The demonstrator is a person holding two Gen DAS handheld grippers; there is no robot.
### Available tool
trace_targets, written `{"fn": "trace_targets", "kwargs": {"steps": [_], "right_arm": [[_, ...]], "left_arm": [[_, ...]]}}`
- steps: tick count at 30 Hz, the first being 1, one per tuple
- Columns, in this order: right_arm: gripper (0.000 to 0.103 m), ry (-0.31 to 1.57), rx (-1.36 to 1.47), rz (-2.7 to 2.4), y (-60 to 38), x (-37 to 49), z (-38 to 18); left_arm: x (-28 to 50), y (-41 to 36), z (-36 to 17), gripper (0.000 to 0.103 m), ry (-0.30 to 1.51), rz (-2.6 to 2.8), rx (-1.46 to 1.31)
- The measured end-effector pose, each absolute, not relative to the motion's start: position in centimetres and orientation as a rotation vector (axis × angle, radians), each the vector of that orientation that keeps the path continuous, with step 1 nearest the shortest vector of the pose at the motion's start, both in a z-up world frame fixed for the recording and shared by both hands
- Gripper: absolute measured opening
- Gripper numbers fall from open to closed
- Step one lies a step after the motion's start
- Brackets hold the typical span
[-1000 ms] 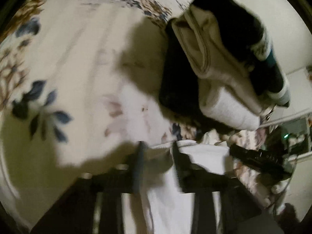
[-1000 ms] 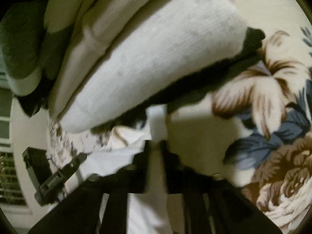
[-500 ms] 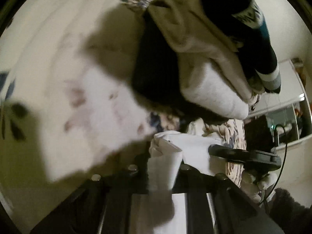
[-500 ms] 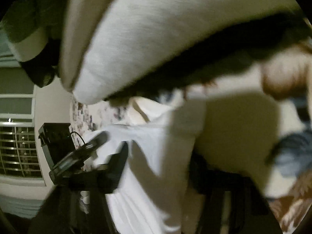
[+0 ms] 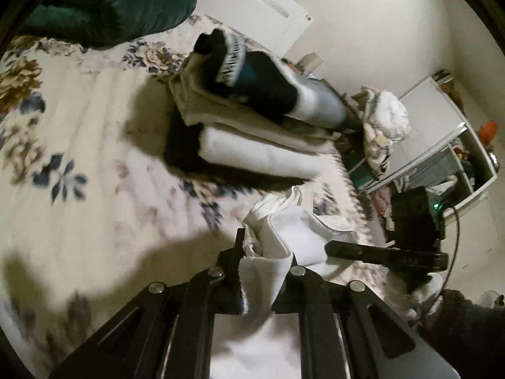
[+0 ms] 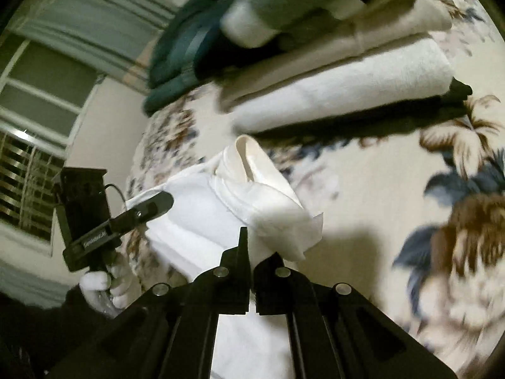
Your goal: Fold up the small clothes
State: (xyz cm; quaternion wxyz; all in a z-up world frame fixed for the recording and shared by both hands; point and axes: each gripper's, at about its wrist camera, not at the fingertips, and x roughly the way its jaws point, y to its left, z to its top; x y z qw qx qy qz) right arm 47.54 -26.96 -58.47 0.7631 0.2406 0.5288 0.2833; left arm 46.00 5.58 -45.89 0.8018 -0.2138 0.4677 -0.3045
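On the left of the scene a flowered bedspread [image 5: 79,132] runs bare, with a dark green blanket [image 5: 107,3] bunched at its far edge. Next along sits a stack of folded clothes [image 5: 252,126]: a black piece at the bottom, a thick white one, a beige one, and a dark garment with teal and white bands on top. Judging by that neat pile, several pieces are already finished, and the work now centres on one more. That piece, a white garment [image 5: 293,233], is lifted off the bed in front of the stack, just short of it. The left gripper [image 5: 263,268] has its jaws pinching one bunched end, cloth filling the gap between them. Further right, the right gripper [image 6: 252,252] has its jaws pressed nearly together on the other end, a creased corner jutting past them. The garment looks thin and soft, rumpled, with a stitched hem and a loose band curling up at its top; it sags between the two grips. It seems only partly folded, so squaring it up and setting it on the stack probably remain.
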Motion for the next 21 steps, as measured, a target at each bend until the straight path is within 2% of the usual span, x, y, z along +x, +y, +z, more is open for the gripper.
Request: {"fn": "trace_targets", "kwargs": {"steps": [3,5,7,8,9,10,11,13,17,18,19,21], "right_arm": [[0.001,1.132,0.502,0.665,-25.6,43.6,-57.5],[0.001,1.141,0.492,0.698,-23.3,40.6,-57.8],[0.006,1.171,0.480,0.714,-23.0,37.3,-58.6],[0.007,1.209,0.478,0.719,-23.0,35.4,-59.4],[0.015,1.242,0.481,0.724,-22.8,34.3,-60.2],[0.025,1.286,0.484,0.725,-22.6,32.9,-61.3],[0.030,1.334,0.486,0.726,-22.7,31.5,-62.2],[0.051,1.403,0.477,0.717,-22.9,29.5,-63.6],[0.060,1.445,0.537,0.638,-25.6,27.8,-64.6],[0.068,1.430,0.570,0.603,-26.5,28.3,-64.7],[0.072,1.413,0.597,0.575,-26.9,28.8,-65.0],[0.072,1.365,0.685,0.502,-28.3,30.6,-65.6]], "left_arm": [[41.6,6.4,-44.9,0.013,1.021,-0.649,-0.482],[37.5,6.9,-45.6,0.022,1.079,-0.614,-0.490],[33.8,7.7,-46.6,0.045,1.138,-0.562,-0.493],[31.6,8.3,-47.5,0.050,1.185,-0.535,-0.509],[30.0,8.8,-48.4,0.054,1.229,-0.506,-0.516],[28.7,9.3,-49.2,0.054,1.271,-0.473,-0.518],[27.8,9.7,-49.8,0.054,1.298,-0.451,-0.520],[26.0,10.7,-50.3,0.054,1.341,-0.400,-0.516],[27.4,11.7,-49.4,0.054,1.298,-0.363,-0.510],[28.1,11.7,-49.2,0.057,1.279,-0.371,-0.512],[29.4,11.6,-49.2,0.061,1.256,-0.379,-0.513],[33.2,10.6,-50.0,0.062,1.220,-0.414,-0.536]]}}
